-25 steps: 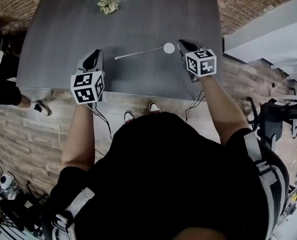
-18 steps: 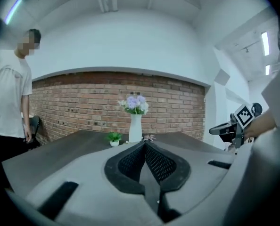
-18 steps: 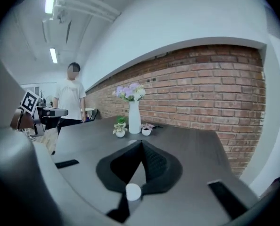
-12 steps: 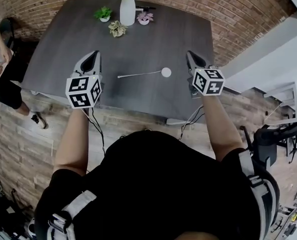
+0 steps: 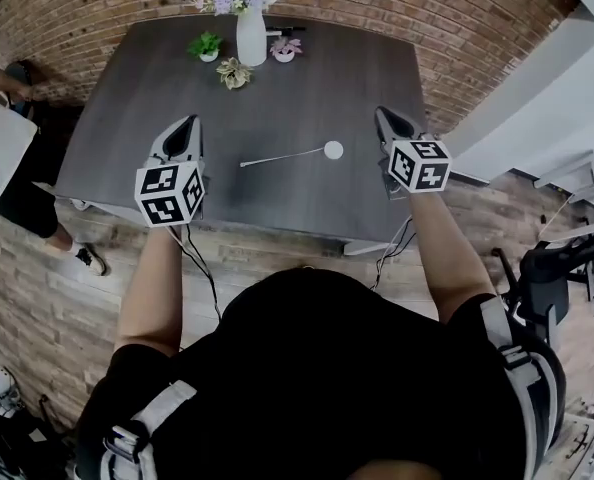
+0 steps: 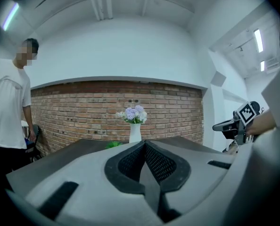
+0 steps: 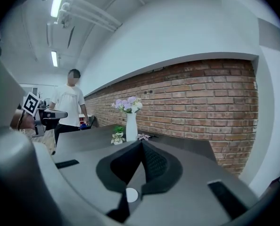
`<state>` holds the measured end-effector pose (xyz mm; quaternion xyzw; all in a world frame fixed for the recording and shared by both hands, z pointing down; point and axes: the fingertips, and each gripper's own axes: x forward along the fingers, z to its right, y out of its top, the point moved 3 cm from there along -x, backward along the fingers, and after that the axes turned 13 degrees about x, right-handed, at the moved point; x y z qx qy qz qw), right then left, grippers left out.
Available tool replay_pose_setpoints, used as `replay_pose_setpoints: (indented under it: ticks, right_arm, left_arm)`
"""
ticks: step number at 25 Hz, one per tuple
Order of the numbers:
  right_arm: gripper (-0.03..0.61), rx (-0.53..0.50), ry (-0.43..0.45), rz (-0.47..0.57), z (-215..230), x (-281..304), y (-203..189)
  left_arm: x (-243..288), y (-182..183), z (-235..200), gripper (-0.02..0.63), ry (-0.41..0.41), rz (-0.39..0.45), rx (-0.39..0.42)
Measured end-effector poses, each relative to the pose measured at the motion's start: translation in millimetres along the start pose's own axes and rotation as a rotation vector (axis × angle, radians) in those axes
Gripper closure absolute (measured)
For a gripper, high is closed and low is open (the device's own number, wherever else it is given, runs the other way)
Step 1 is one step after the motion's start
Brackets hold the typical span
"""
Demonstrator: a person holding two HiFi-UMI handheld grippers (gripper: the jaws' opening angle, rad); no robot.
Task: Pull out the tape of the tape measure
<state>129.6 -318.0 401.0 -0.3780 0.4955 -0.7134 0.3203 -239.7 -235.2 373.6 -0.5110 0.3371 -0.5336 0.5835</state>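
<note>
The tape measure [image 5: 333, 150], a small round white case, lies on the dark grey table [image 5: 307, 78]. Its thin tape [image 5: 282, 157] is drawn out to the left and lies flat. Nothing holds either. My left gripper [image 5: 187, 121] hovers left of the tape's free end, jaws shut and empty, tips meeting in the left gripper view [image 6: 144, 143]. My right gripper [image 5: 382, 112] is held right of the case, apart from it, also shut with nothing in it [image 7: 141, 143]. Both point towards the far brick wall.
A white vase of flowers [image 5: 251, 33] and three small potted plants [image 5: 234, 73] stand at the table's far edge. A person in a white shirt [image 5: 2, 148] stands at the left end. A dark chair [image 5: 547, 268] is on the right.
The head view has tilted up, so the vase and far wall now show. My right gripper stands farther from the case than a second ago. The tape lies as before.
</note>
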Motion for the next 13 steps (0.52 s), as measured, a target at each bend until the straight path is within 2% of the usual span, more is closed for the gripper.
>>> replay_pose_setpoints:
  ticks: [13]
  right_arm:
    - [0.583,0.007,-0.016,-0.005,4.9,-3.5,-6.4]
  left_arm:
    - [1.1,-3.3,7.1,0.604,-0.016,-0.006,0.009]
